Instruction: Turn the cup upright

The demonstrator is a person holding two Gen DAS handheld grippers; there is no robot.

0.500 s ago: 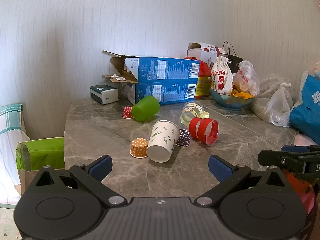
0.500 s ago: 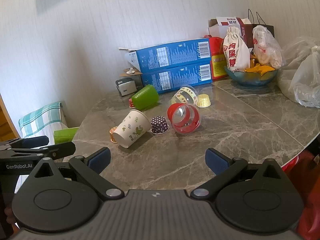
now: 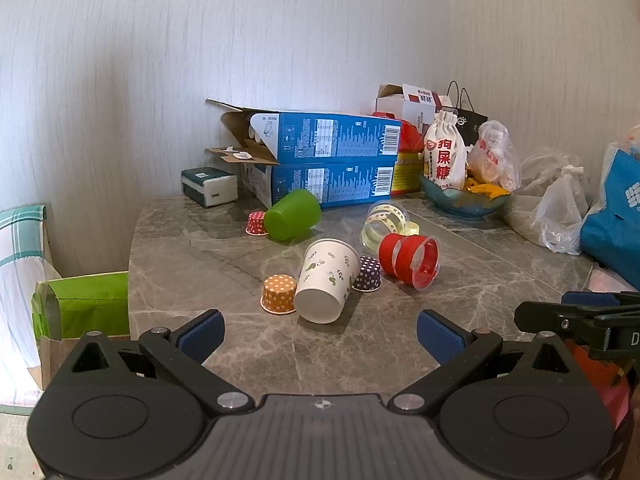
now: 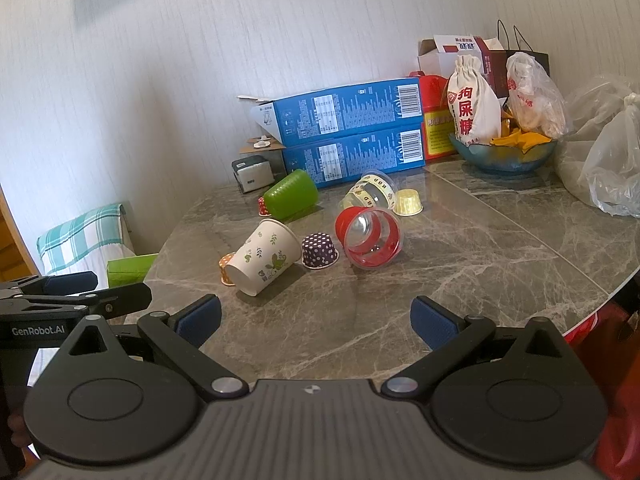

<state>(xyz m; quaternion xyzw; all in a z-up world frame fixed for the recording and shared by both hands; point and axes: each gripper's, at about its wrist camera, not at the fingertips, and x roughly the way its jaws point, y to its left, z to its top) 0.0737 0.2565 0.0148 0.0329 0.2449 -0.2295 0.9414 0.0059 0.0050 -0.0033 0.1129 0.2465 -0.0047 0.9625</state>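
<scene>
Several cups lie on their sides on the marble table (image 3: 360, 352): a white paper cup with leaf print (image 3: 327, 280) (image 4: 266, 255), a red-banded clear cup (image 3: 409, 258) (image 4: 370, 242), a green cup (image 3: 294, 214) (image 4: 291, 194) and a clear yellow-banded cup (image 3: 385, 220) (image 4: 370, 192). My left gripper (image 3: 319, 334) is open and empty, just in front of the white cup. My right gripper (image 4: 316, 322) is open and empty, in front of the white and red cups.
Small dotted cupcake liners, orange (image 3: 279, 294), purple (image 3: 369, 274), red (image 3: 256, 223) and yellow (image 4: 408, 202), sit upside down among the cups. Two blue boxes (image 3: 332, 160), a bowl with bags (image 3: 466, 196) and plastic bags (image 3: 560, 216) line the back and right.
Both views show the scene almost the same; the cups sit marginally nearer in the right wrist view. Both grippers stay open.
</scene>
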